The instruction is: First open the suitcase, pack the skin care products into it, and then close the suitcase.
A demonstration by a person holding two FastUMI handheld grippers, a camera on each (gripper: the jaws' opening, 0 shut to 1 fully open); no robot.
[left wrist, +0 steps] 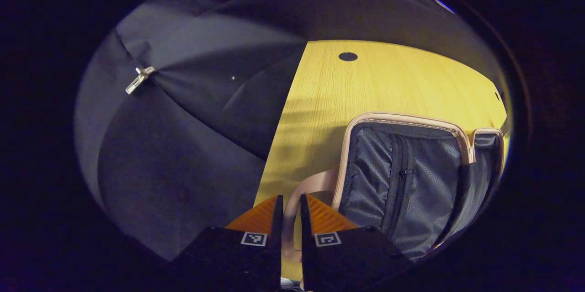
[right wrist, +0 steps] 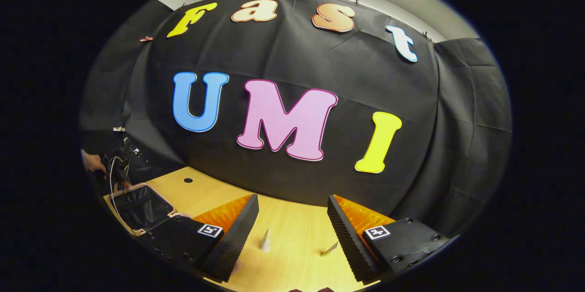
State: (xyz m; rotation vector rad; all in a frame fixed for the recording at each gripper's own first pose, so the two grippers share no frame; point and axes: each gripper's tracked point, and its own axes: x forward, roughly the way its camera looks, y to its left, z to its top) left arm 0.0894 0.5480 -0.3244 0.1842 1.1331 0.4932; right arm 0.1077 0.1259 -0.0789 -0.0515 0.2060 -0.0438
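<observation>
The suitcase (left wrist: 411, 177) lies open on the yellow wooden table (left wrist: 379, 86), its pale pink zipped rim framing a dark lining with a mesh pocket and a zip running down the middle; in the right gripper view the same case (right wrist: 144, 209) sits at the far left of the table, with a hand (right wrist: 93, 161) and the other tool just behind it.

The left gripper (left wrist: 291, 205) hangs over the case's near corner, its fingers pressed nearly together with only a narrow slit between them; a pink strip of the shell, or perhaps a handle, shows through that slit, but I cannot tell whether the fingers are pinching it or merely sitting above it; it looks placed there to steady or finish spreading the lid.

The right gripper (right wrist: 292, 219) is well apart from the case, spread wide and holding nothing, aimed low across the table toward the black cloth wall; between its fingers stand two small pale pointed pieces (right wrist: 265, 241), one upright and one (right wrist: 330, 249) tilted, which I take to be tips of the skin care products, though they are too small to name surely; the wide spread suits a reach for one of them.

By my reckoning the opening is done and packing is only about to start.
</observation>
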